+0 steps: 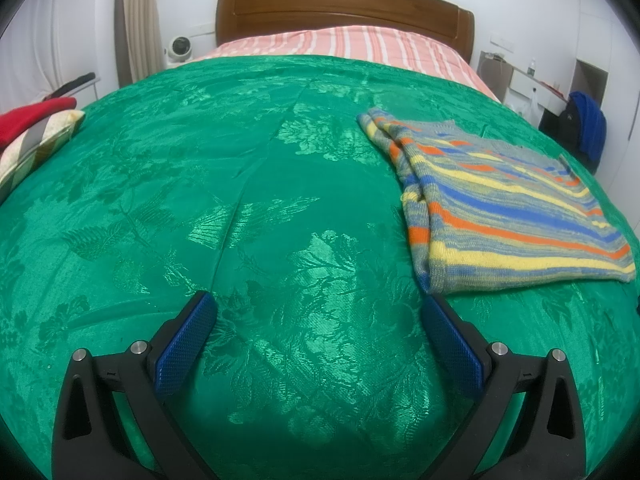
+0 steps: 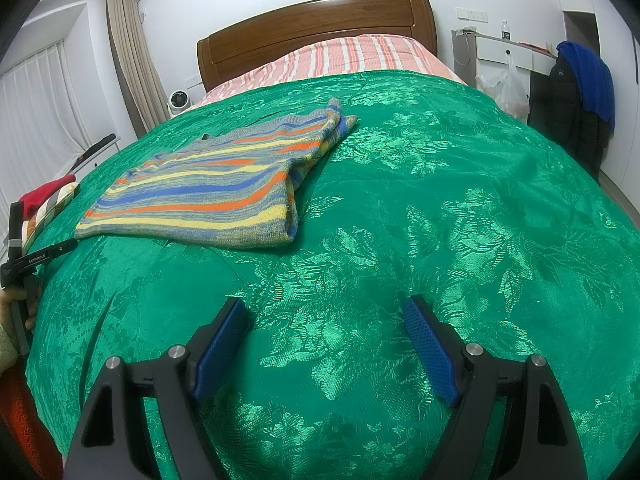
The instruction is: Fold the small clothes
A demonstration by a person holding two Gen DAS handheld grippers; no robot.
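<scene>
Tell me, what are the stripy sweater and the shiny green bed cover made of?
The stripy sweater looks like knitted wool or acrylic yarn: matte, fuzzy, with tiny knit rows. The green bed cover seems satin or silky brocade: glossy, with woven leaf patterns catching light.

A green bedspread (image 1: 280,208) covers the bed, with a striped sheet (image 1: 352,42) showing below the wooden headboard (image 1: 344,8). A small fan (image 2: 177,101) stands by the curtain (image 2: 128,52), and a blue garment (image 2: 592,80) hangs over a dark jacket (image 2: 560,100).
</scene>
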